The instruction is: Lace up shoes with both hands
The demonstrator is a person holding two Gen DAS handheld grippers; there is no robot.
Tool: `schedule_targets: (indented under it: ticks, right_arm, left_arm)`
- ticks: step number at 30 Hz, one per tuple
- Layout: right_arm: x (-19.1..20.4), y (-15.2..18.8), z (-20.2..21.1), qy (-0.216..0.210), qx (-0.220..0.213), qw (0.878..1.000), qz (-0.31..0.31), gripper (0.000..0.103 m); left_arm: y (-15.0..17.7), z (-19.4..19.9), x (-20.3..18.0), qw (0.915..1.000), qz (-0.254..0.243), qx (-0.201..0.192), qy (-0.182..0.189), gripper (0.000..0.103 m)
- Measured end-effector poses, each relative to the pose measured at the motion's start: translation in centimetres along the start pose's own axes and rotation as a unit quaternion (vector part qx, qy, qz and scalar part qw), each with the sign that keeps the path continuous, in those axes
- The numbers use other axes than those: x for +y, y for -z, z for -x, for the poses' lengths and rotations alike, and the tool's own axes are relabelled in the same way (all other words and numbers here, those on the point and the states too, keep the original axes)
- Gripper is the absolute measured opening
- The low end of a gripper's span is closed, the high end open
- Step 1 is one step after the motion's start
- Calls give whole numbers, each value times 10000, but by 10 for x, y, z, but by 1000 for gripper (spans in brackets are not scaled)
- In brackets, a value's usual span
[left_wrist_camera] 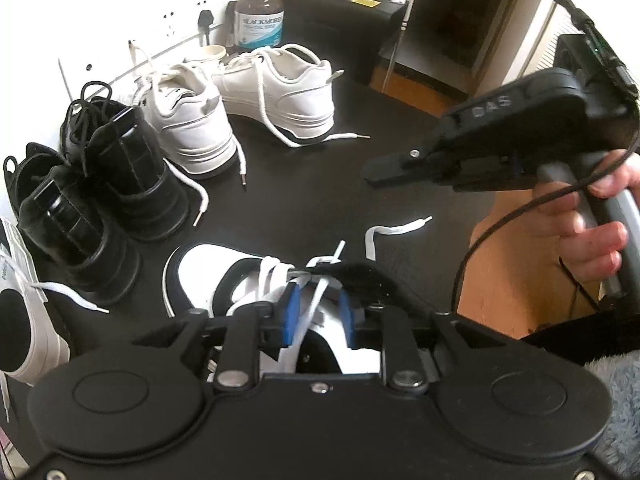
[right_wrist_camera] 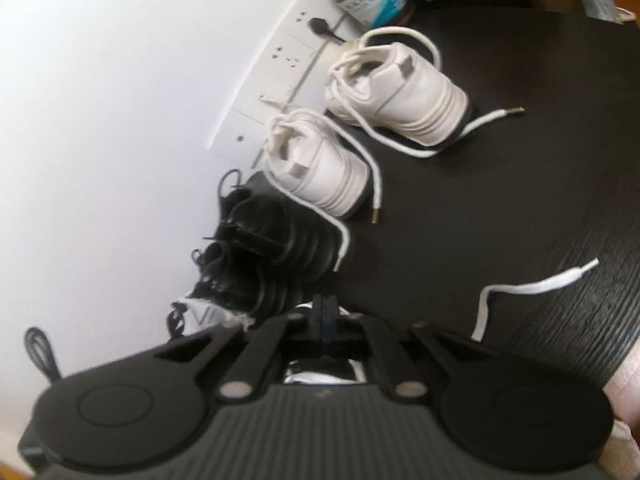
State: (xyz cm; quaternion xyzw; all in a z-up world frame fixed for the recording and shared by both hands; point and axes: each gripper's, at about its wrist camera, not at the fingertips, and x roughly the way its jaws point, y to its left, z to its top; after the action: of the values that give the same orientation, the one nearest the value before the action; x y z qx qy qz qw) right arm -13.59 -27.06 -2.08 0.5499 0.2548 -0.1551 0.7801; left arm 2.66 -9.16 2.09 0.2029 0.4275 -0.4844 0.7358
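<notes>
A white and black sneaker [left_wrist_camera: 200, 276] lies on the dark table [left_wrist_camera: 320, 184] just under my left gripper [left_wrist_camera: 318, 312]. That gripper is open, its blue pads [left_wrist_camera: 290, 312] standing either side of a white lace [left_wrist_camera: 318, 300] that rises from the shoe's tongue. The lace's other end [left_wrist_camera: 396, 229] trails loose on the table to the right, also seen in the right wrist view [right_wrist_camera: 532, 286]. My right gripper [left_wrist_camera: 374, 172] hovers above the table to the upper right, held by a hand [left_wrist_camera: 592, 236]. Its fingers are pressed together [right_wrist_camera: 326, 308] with nothing visible between them.
Two white sneakers [left_wrist_camera: 192, 120] [left_wrist_camera: 280, 84] with loose laces and a pair of black boots [left_wrist_camera: 120, 160] stand at the back left by a wall socket strip [left_wrist_camera: 172, 28]. Another sneaker [left_wrist_camera: 28, 320] is at the far left. A supplement bottle [left_wrist_camera: 259, 16] stands behind. The table's edge runs on the right.
</notes>
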Motion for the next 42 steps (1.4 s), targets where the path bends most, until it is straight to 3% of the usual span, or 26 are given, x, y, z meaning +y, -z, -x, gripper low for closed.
schedule_targets:
  ticks: [1,3,6,7,8,9,15,24,26,28,33,36,40,42]
  right_arm:
    - [3,1,-2,-96,172,9998,-11,8]
    - [11,8,-9,-179,351,9992,96,31]
    - [20,19,-24,-177,621,9976,232,28]
    - [22,22,-28,-142,691,9972,258,23]
    - [23,24,-31,-102,719,9969,299,9]
    - [22,26,-33,-115,699,9970,299,3]
    - [20,26,-24,-95,412,9990,127,3]
    - [-14,-8,16,137,-603,9963,-590,3]
    - [-23,-14,25,162,-719,9946,-724,3]
    - [-25,-13,28,171,-705,9950,-691,3]
    - [-19,-5,25,107,-611,9970,-473,3]
    - [-19,-5,21,135,-455,9974,-538,3]
    - [-18,-5,16,184,-231,9975,-650,10]
    - [-18,-2,12,120,-45,9969,-781,26]
  left_arm:
    - [0,-1,0,10000,2,15,-3,19]
    - [-1,-2,-3,10000,-26,48,-29,19]
    - [-1,-3,-6,9999,-60,72,-80,20]
    - [-1,-3,-7,9999,-63,75,-101,20]
    - [-1,-3,-7,9999,-67,77,-122,20]
    - [0,-3,-8,9999,-62,76,-142,20]
    - [1,-4,-9,9997,-92,67,-231,20]
    - [1,1,-7,9996,24,1,-292,23]
    - [3,12,-2,9992,182,-160,-305,34]
    - [8,27,4,9978,392,-399,-351,44]
    - [29,46,12,9925,771,-602,-738,45]
    - [39,50,9,9899,943,-699,-790,50]
    - [46,51,8,9856,1202,-843,-835,50]
    - [47,50,7,9834,1322,-899,-861,50]
